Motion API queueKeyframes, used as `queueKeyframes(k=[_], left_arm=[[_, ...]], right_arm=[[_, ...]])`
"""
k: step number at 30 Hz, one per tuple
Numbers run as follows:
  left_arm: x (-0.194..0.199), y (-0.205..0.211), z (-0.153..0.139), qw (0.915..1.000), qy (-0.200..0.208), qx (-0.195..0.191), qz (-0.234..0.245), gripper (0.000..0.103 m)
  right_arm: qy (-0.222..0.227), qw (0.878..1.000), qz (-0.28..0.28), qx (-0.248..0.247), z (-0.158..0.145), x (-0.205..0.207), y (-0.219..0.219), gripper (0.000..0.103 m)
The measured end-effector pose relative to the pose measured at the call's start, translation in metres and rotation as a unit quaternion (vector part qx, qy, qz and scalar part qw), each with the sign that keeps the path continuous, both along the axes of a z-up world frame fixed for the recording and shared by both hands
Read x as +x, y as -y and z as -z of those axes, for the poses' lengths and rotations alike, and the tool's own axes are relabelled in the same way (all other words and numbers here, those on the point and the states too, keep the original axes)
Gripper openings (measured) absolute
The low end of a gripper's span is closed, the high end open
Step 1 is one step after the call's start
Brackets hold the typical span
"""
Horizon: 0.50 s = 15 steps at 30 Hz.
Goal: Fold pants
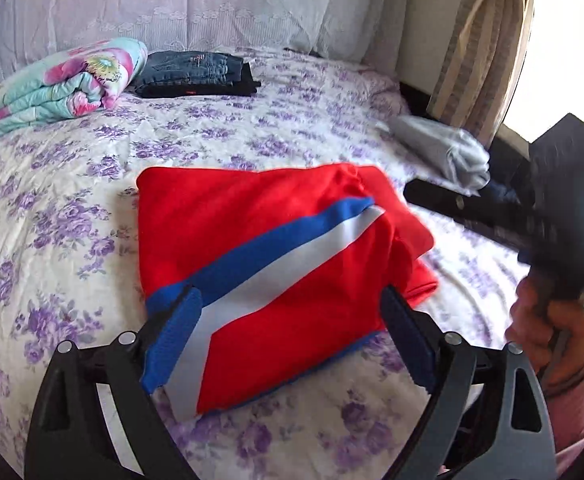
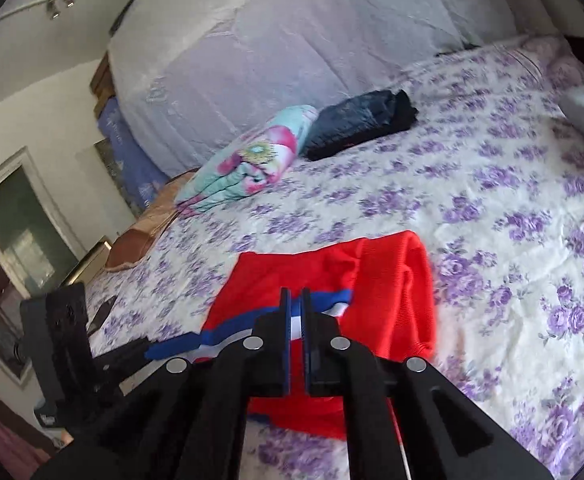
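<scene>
The red pants (image 1: 259, 216) with a blue and white side stripe lie folded into a compact rectangle on the purple-flowered bedspread (image 1: 71, 184). My left gripper (image 1: 287, 300) is open, its fingers spread over the near edge of the pants and holding nothing. The right gripper's body (image 1: 560, 200) and the hand that holds it show blurred at the right of the left wrist view. In the right wrist view the pants (image 2: 388, 280) lie just beyond my right gripper (image 2: 296, 300), whose jaws stand nearly together above the fabric with nothing visibly between them.
A folded floral quilt (image 1: 63, 80) and a stack of folded dark jeans (image 1: 195, 74) lie at the far side by the lace-covered headboard (image 1: 211, 4). A crumpled grey garment (image 1: 444, 152) lies at the bed's right edge by the curtain (image 1: 480, 40).
</scene>
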<state>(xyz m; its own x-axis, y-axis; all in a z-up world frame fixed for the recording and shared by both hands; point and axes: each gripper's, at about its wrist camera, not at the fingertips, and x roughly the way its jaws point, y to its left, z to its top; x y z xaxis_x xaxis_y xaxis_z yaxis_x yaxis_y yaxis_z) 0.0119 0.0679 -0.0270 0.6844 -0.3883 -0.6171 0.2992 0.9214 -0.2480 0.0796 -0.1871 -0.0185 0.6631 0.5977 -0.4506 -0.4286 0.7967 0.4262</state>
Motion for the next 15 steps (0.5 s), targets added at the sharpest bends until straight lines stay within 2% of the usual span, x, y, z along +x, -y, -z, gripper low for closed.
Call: queueKeyframes(k=[1,3,4,5,6,8,10,13,15], left_arm=[[0.000,-0.001,0.002,1.0000,-0.006,0.004,-0.002,0.089],[0.004,0.003,0.019,0.9989,-0.033,0.033,-0.005,0.089],[0.005,0.005,0.028,0.9981,-0.043,0.044,-0.002,0.090],[0.002,0.009,0.033,0.9977,-0.035,0.057,-0.003,0.091],[-0.003,0.013,0.033,0.9968,-0.022,0.076,-0.005,0.091],[-0.008,0.018,0.030,0.9954,-0.018,0.094,-0.002,0.092],[-0.010,0.011,0.021,0.9972,-0.021,0.072,0.000,0.091],[-0.009,-0.003,-0.005,0.9994,-0.002,0.034,-0.004,0.091],[-0.001,-0.005,-0.019,0.9997,0.013,0.021,-0.002,0.091]], right_arm=[[-0.004,1.000,-0.005,-0.016,0.000,-0.003,-0.005,0.006],[-0.042,0.997,0.005,-0.058,0.024,-0.001,-0.008,0.001],[-0.071,0.996,0.003,-0.052,0.041,0.004,-0.005,0.000],[-0.089,0.996,-0.006,-0.017,0.055,0.006,0.003,0.000],[-0.093,0.995,-0.009,0.020,0.061,0.005,0.012,0.000],[-0.108,0.993,-0.013,0.036,0.057,0.004,0.020,0.000],[-0.100,0.995,-0.015,0.027,0.047,-0.002,0.020,0.003],[-0.065,0.998,-0.021,0.003,0.027,-0.013,0.013,0.009],[-0.032,0.999,-0.021,0.007,0.008,-0.012,0.008,0.021]])
